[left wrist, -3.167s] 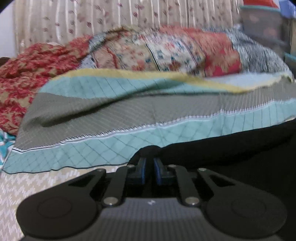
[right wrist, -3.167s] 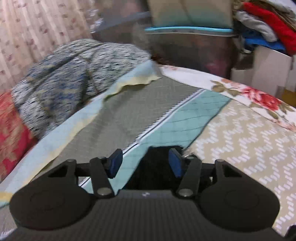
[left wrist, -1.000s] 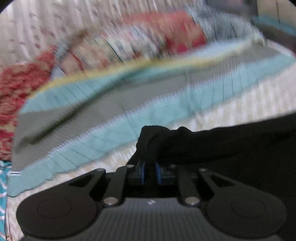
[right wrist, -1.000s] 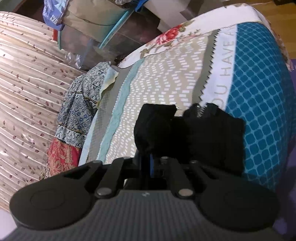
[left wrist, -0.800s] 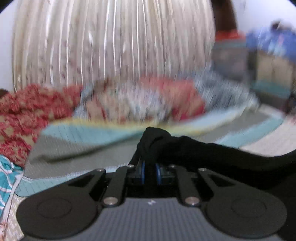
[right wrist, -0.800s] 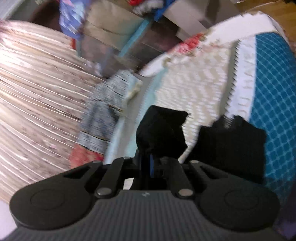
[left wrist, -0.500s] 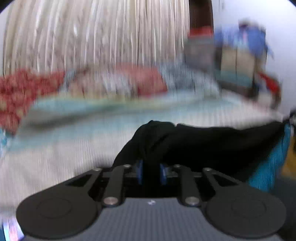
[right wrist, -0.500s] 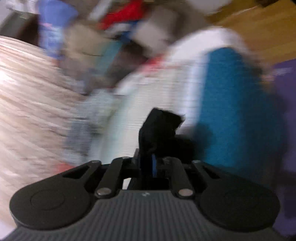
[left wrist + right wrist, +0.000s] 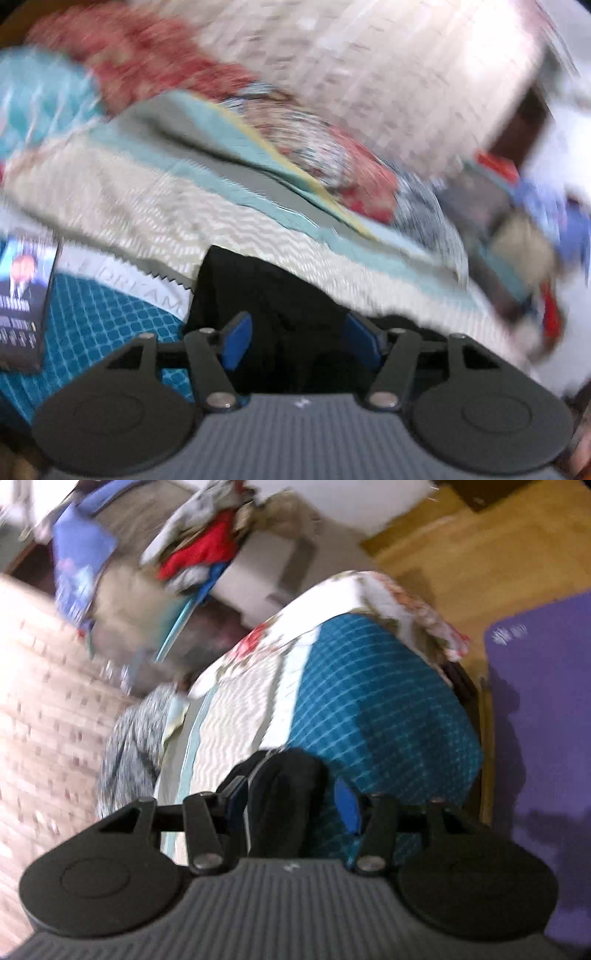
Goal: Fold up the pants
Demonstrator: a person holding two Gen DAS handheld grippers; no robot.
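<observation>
The black pants (image 9: 273,291) lie on the bed near its front edge, over the cream zigzag and blue checked parts of the bedspread. My left gripper (image 9: 301,338) is open, its blue pads spread on either side of the black cloth just above it. In the right wrist view the pants (image 9: 284,797) show as a bunched black fold. My right gripper (image 9: 291,805) is open around that fold, with the cloth between the spread pads. Both views are blurred.
The bedspread (image 9: 369,709) covers the bed, with piled quilts (image 9: 325,162) at its far side. A book or box (image 9: 22,295) lies on the bed at the left. Stacked clothes and boxes (image 9: 199,554) stand beyond the bed. A purple mat (image 9: 543,738) lies on the wooden floor.
Both grippers were shut on the black pants and carried them toward the bed's front edge. Now both have opened and the cloth rests on the bedspread.
</observation>
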